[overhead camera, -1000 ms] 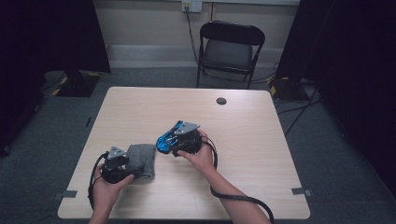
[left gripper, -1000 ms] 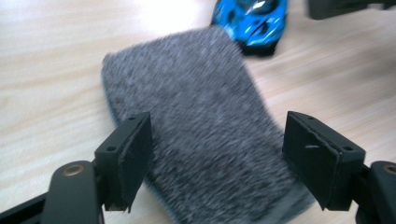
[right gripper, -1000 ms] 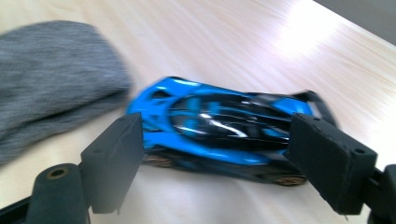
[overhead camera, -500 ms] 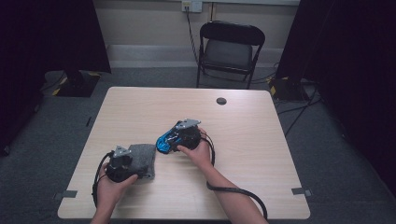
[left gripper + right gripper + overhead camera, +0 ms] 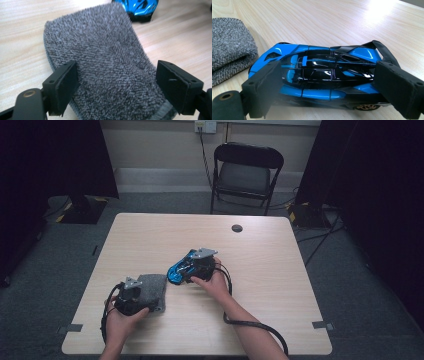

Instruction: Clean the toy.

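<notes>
A folded grey terry cloth [image 5: 154, 289] [image 5: 105, 62] lies on the wooden table [image 5: 270, 270] at the front left. My left gripper [image 5: 141, 292] [image 5: 120, 87] straddles its near end. The jaws have just been opening and stand wide, with the cloth between them and the pads not pressing on it. A blue and black toy sports car [image 5: 177, 270] [image 5: 322, 75] rests on its wheels just right of the cloth. My right gripper [image 5: 186, 269] [image 5: 329, 92] brackets it. Its jaws have just been opening, one pad at each end of the car, not squeezing.
A small black round disc [image 5: 237, 228] lies near the table's far edge. A black folding chair [image 5: 247, 170] stands behind the table. The right gripper's cable [image 5: 250, 325] loops over the front right of the table.
The right gripper has sunk slightly toward the tabletop with the blue car. The left hand has stayed at the cloth.
</notes>
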{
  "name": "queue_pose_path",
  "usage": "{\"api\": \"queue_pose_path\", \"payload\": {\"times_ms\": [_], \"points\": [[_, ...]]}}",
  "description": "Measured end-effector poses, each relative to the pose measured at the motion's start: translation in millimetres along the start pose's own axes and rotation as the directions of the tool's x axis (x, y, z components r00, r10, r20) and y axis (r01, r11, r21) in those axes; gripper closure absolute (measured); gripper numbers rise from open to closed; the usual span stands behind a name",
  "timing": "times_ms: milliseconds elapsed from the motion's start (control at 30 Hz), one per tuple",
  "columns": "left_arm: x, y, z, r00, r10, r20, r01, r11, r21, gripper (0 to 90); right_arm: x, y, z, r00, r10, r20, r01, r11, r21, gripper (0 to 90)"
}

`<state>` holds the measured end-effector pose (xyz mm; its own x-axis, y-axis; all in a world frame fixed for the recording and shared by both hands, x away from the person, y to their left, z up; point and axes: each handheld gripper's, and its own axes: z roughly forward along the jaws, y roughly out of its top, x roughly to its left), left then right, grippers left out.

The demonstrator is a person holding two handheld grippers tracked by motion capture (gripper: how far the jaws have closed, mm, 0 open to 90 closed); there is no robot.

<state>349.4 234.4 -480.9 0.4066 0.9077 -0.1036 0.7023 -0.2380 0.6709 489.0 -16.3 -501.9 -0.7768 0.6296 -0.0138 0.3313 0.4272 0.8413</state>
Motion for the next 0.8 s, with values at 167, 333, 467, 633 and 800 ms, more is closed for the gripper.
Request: {"api": "queue_pose_path", "payload": {"times_ms": [167, 333, 467, 633, 800], "points": [[3.5, -5.1, 1.8, 0.9999, -0.010, 0.006, 0.010, 0.9999, 0.003, 27.1, 0.3, -0.2, 0.0, 1.0000, -0.002, 0.001, 0.002, 1.000, -0.001, 8.5], [6.3, -6.8, 0.8, 0.9998, 0.007, -0.019, -0.006, 0.9999, 0.016, 43.5, 0.5, -0.2, 0.0, 1.0000, -0.001, 0.001, 0.001, 1.000, -0.001, 8.6], [4.1, -2.0, 1.2, 0.9991, 0.015, -0.040, -0.014, 0.9993, 0.034, 54.1, 0.5, -0.2, 0.0, 1.0000, 0.000, 0.000, 0.000, 1.000, 0.000, 8.5], [10.0, 8.1, 1.9, 0.9971, -0.044, -0.063, 0.044, 0.9990, -0.002, 65.9, 0.5, -0.2, 0.0, 1.0000, 0.000, 0.000, 0.000, 1.000, 0.000, 8.5], [6.3, 26.9, 21.3, 0.9964, -0.051, -0.068, 0.054, 0.9977, 0.041, 70.4, 0.4, -0.2, 0.0, 1.0000, -0.001, 0.000, 0.001, 1.000, -0.001, 8.5]]}}
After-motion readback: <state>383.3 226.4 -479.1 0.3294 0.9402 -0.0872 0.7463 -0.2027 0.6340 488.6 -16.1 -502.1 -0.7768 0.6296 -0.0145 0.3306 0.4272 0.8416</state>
